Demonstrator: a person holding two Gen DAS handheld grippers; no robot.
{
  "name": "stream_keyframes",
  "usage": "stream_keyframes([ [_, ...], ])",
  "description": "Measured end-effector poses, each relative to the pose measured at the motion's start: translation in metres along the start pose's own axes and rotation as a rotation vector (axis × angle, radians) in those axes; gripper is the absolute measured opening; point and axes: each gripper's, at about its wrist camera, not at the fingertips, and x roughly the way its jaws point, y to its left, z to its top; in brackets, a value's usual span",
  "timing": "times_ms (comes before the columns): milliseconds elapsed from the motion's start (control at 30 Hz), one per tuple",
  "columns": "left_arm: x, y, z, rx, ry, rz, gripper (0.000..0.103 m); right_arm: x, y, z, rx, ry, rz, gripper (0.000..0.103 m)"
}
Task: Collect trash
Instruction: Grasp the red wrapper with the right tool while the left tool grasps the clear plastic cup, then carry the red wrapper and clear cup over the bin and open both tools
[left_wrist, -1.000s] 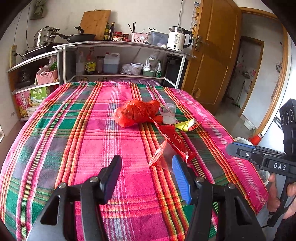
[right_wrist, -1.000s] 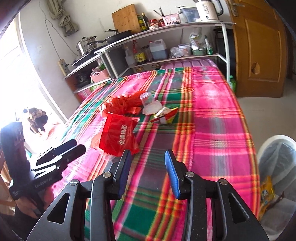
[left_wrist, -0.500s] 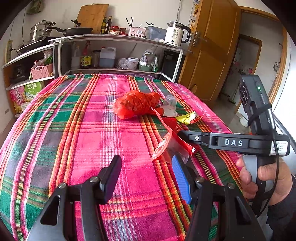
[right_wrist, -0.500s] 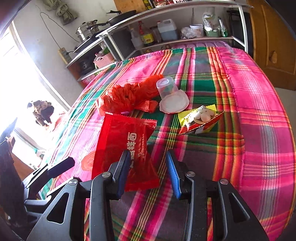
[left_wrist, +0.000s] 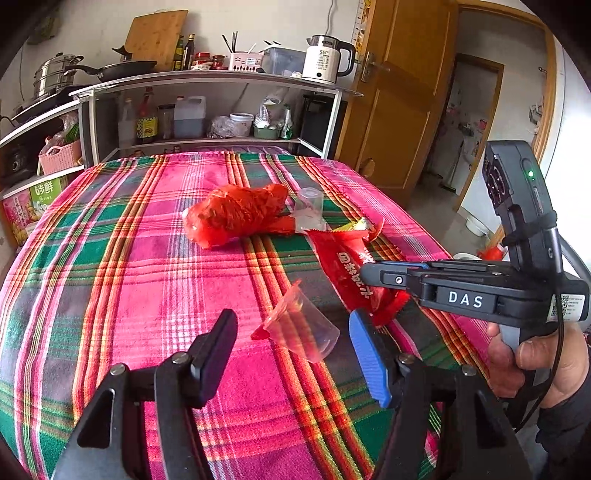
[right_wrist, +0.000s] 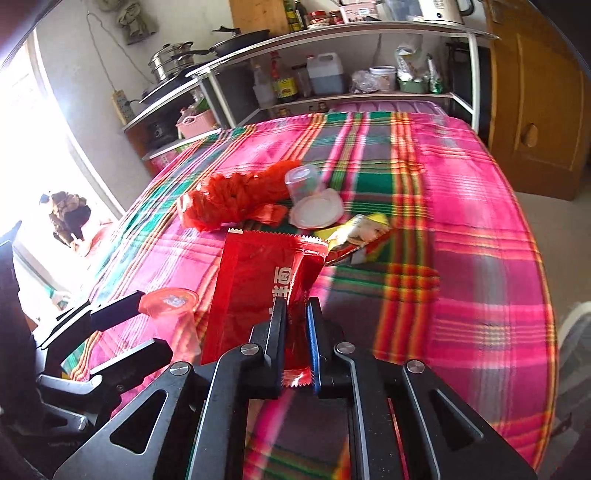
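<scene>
On the pink-and-green plaid tablecloth (left_wrist: 122, 280), the left gripper (left_wrist: 291, 341) was opening wide around a clear plastic cup with a red rim (left_wrist: 301, 328) lying on its side, pads off it. Beside it, the right gripper (right_wrist: 295, 332) was closing, pinching the near end of a glossy red snack wrapper (right_wrist: 258, 284).

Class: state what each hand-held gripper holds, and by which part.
Right hand-held gripper, closing: red wrapper, pinched at its near edge. Left hand-held gripper, opening: nothing.
</scene>
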Motion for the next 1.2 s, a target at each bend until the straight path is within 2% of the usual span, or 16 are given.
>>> stream_keyframes([
  [300,0.021,-0.006,0.004,0.008,0.095,-0.004,0.068,-0.021,-0.026,-0.022,0.061,-0.009,-0.01,0.011],
  [467,0.027,-0.005,0.005,-0.034,0.121,0.002,0.067,-0.03,-0.031,-0.029,0.072,-0.017,-0.011,0.011],
  [533,0.027,-0.005,0.005,-0.037,0.121,0.008,0.061,-0.034,-0.034,-0.031,0.08,-0.02,-0.013,0.011],
  [633,0.028,-0.008,0.005,-0.022,0.125,0.039,0.056,-0.04,-0.039,-0.036,0.095,-0.026,-0.013,0.011],
  [800,0.023,-0.012,0.003,-0.022,0.105,0.04,0.056,-0.054,-0.045,-0.044,0.106,-0.043,-0.027,0.011],
  [1200,-0.017,-0.044,0.005,-0.02,-0.003,-0.048,0.056,-0.099,-0.056,-0.063,0.149,-0.102,-0.072,0.011],
])
